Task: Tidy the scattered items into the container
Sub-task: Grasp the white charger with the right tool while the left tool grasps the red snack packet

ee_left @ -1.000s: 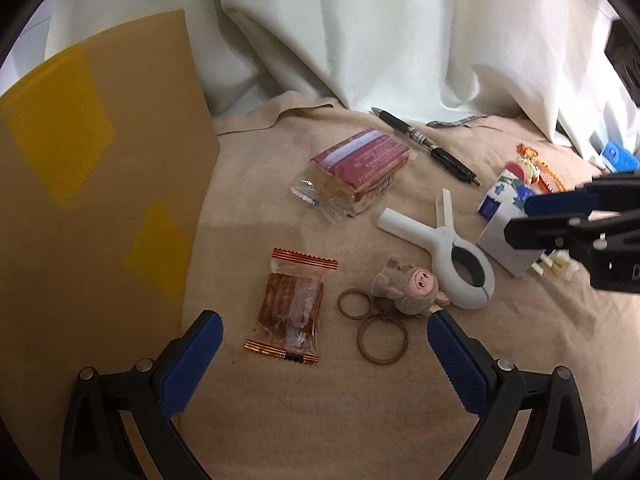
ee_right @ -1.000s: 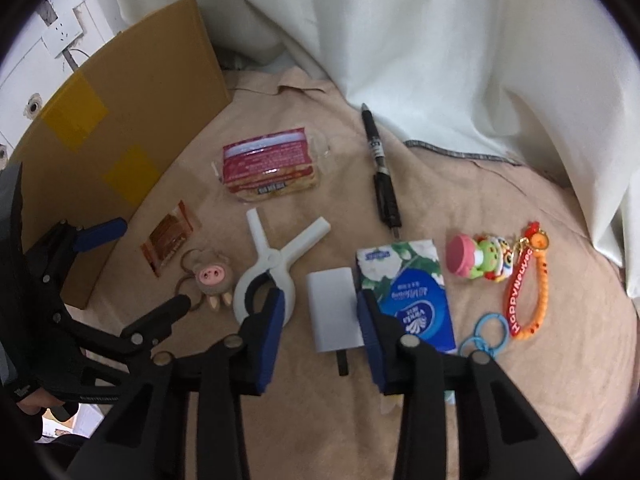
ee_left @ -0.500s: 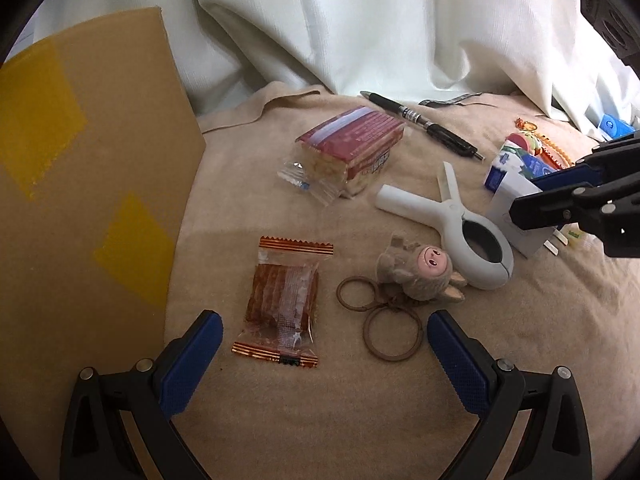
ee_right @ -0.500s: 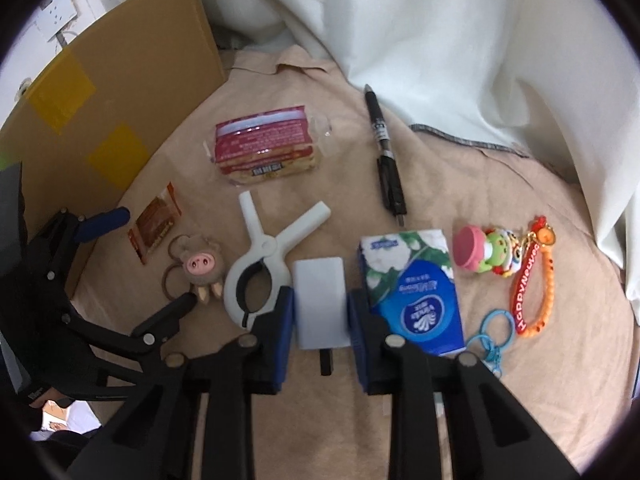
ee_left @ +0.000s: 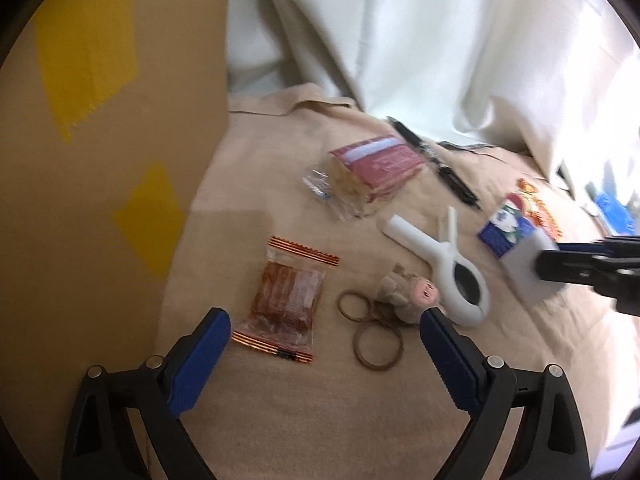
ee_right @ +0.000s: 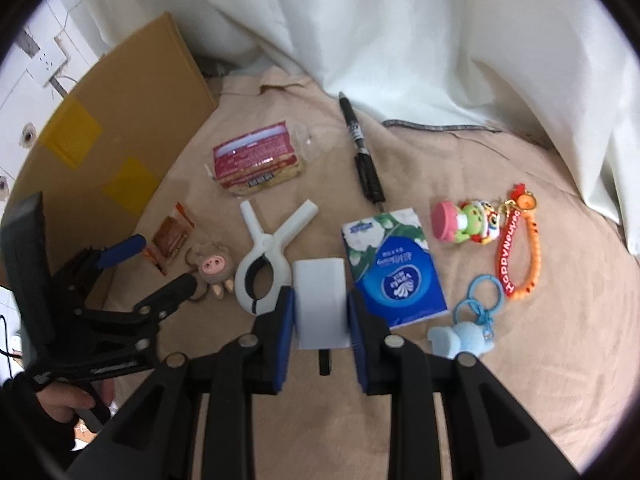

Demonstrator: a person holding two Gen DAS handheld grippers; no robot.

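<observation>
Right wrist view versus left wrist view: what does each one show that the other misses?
Only the right wrist view shows the blue plush keychain, the blue rings, the green toy figure and the wall socket.

Only the left wrist view shows the left hand-held gripper open from behind, straddling the brown snack packet.

Both show the white block clamped in the right hand-held gripper, the white clamp, pig keychain, pen, red-wrapped snack, tissue pack and cardboard box.

Four keychains (ee_right: 214,269), two snacks (ee_right: 256,162), one pen (ee_right: 362,152).
</observation>
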